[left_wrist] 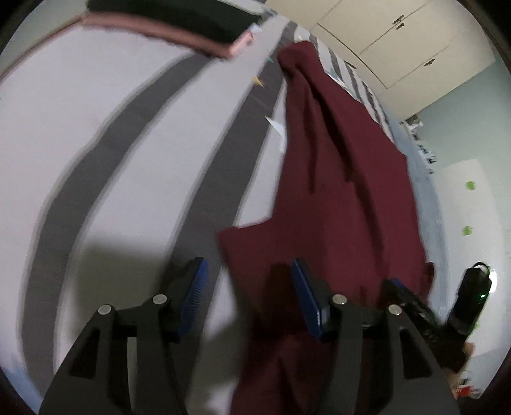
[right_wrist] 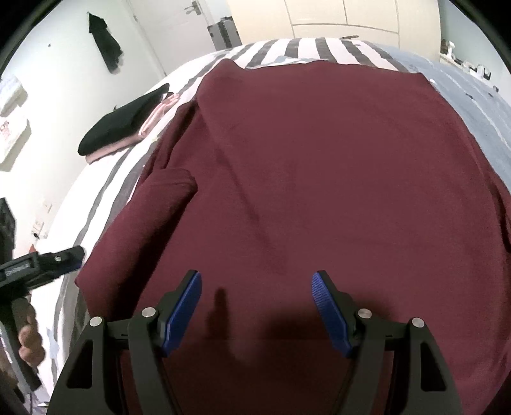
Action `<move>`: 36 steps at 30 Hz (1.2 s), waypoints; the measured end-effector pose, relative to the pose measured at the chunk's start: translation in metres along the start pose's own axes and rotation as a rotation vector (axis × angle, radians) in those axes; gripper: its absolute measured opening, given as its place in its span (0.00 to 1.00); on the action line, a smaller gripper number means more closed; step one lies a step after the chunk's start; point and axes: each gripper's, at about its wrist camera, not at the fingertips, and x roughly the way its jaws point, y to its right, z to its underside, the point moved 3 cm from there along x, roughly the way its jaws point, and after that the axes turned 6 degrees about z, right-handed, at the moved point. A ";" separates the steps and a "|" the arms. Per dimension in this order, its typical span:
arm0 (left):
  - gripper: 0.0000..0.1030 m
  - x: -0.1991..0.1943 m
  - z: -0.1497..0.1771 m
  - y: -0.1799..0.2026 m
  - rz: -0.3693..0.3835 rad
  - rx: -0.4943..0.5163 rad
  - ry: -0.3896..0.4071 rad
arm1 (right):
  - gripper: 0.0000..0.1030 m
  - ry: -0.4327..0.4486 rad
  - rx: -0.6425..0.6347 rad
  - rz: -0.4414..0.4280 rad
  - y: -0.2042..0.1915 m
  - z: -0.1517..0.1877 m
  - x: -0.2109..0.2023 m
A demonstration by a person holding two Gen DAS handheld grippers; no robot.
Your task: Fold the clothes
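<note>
**Both grippers spread above maroon garment on striped bed**

Blue ribbed pads (right_wrist: pixel 329 311) on black fingers frame the near edge of the right wrist view; right gripper (right_wrist: pixel 256 308) stands wide apart, holding nothing, hovering over a large maroon knit garment (right_wrist: pixel 319 178). Contact with the cloth cannot be told.

Surface: bed with grey-and-white striped cover (left_wrist: pixel 127 153), a pale blue section (right_wrist: pixel 472 95) along the far right side. Garment is spread flat across most of the bed, body smooth. One sleeve (right_wrist: pixel 166 188) on its left side is folded back onto itself.

Left of the garment, well apart: a folded black garment (right_wrist: pixel 124 123) lying on a folded pink one (right_wrist: pixel 153 118).

Room: cream cupboard doors (right_wrist: pixel 335 19) beyond the bed's far end, white door with handle (right_wrist: pixel 179 16), dark cloth hanging on the white wall (right_wrist: pixel 105 41), grey hard case (right_wrist: pixel 223 32) by the door.

Left gripper (left_wrist: pixel 249 293): fingers spread wide, empty, one pad over the striped cover, the other over the garment's edge. View is motion-blurred. A hand (right_wrist: pixel 30 344) grips its handle at the left edge of the right wrist view.
</note>
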 end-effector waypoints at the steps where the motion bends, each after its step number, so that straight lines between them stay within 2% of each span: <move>1: 0.50 0.010 0.001 0.006 0.019 0.005 -0.016 | 0.66 0.000 0.004 -0.003 0.000 0.000 0.000; 2: 0.50 0.020 0.001 0.012 0.037 0.009 -0.031 | 0.66 -0.001 0.008 -0.006 0.000 0.000 0.001; 6: 0.50 0.033 0.000 0.020 0.018 0.037 -0.056 | 0.66 -0.004 0.021 -0.013 0.001 0.001 0.001; 8: 0.37 0.038 -0.003 0.024 0.015 0.051 -0.066 | 0.66 -0.007 0.029 -0.012 0.003 0.001 0.001; 9: 0.23 0.041 -0.006 0.027 0.014 0.059 -0.070 | 0.66 -0.008 0.033 -0.013 0.004 0.002 0.002; 10: 0.14 0.044 -0.008 0.029 0.013 0.067 -0.074 | 0.66 -0.010 0.037 -0.013 0.005 0.002 0.002; 12: 0.06 0.051 -0.013 0.032 0.010 0.084 -0.075 | 0.66 -0.014 0.044 -0.013 0.006 0.003 0.003; 17: 0.03 0.033 -0.020 0.034 0.013 0.102 -0.009 | 0.66 -0.018 0.047 -0.010 0.006 0.005 0.002; 21: 0.03 -0.026 -0.027 0.018 -0.009 0.070 0.101 | 0.66 -0.018 0.042 -0.005 0.005 0.005 0.002; 25: 0.02 -0.096 -0.034 -0.027 -0.072 0.008 0.211 | 0.66 -0.025 0.039 0.007 0.003 0.006 0.003; 29: 0.00 -0.148 -0.043 -0.081 -0.145 -0.053 0.248 | 0.66 -0.035 0.030 0.026 0.000 0.007 0.006; 31: 0.00 -0.149 -0.041 -0.101 -0.158 -0.087 0.207 | 0.66 -0.039 0.015 0.038 -0.002 0.009 0.007; 34: 0.00 -0.138 -0.017 -0.113 -0.230 -0.044 0.156 | 0.66 -0.051 -0.001 0.051 -0.005 0.012 0.011; 36: 0.01 -0.126 -0.007 -0.133 -0.249 -0.084 0.121 | 0.66 -0.050 -0.013 0.060 -0.006 0.013 0.012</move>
